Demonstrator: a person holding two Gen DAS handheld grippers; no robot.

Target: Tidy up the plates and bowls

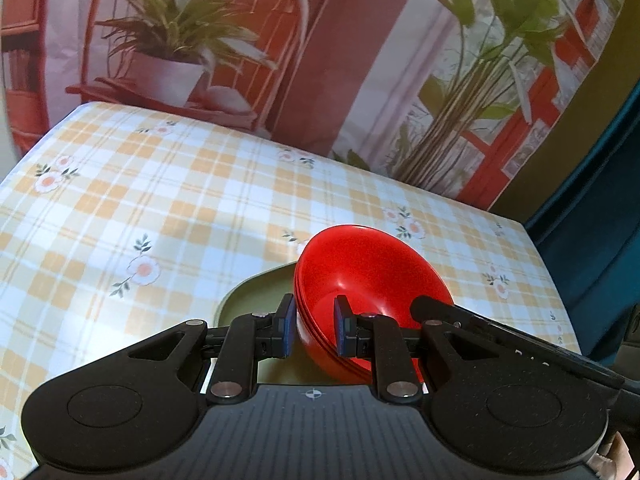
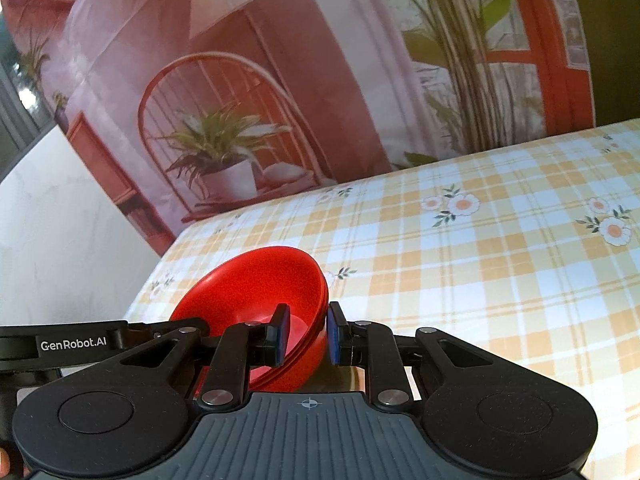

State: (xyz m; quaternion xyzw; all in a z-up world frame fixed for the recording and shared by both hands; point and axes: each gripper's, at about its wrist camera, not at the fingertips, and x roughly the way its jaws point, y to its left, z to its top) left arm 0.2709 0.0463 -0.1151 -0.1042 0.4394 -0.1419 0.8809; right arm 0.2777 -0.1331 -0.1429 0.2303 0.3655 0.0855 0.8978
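A stack of red bowls (image 1: 372,280) hangs tilted over a table covered by a yellow checked cloth with flowers (image 1: 160,208). Several rims nest closely, so the stack holds a few bowls; I cannot count them exactly. Both grippers grip it from opposite sides.

In the left wrist view, the left gripper (image 1: 315,330) pinches the near rim, one blue pad outside the wall and one inside the hollow. The jaws are closed on the rim. The opening faces up and toward the camera's left, the base away to the right. The other gripper's black arm (image 1: 500,332) reaches in from the right to the far edge. Below the bowls lies a pale green tray (image 1: 256,292), partly hidden.

In the right wrist view, the right gripper (image 2: 307,336) clamps the opposite rim of the bowls (image 2: 256,284) the same way, jaws closed on it. Here the opening tips up and leftward. A printed backdrop of plants and a chair (image 2: 224,152) stands behind the table.
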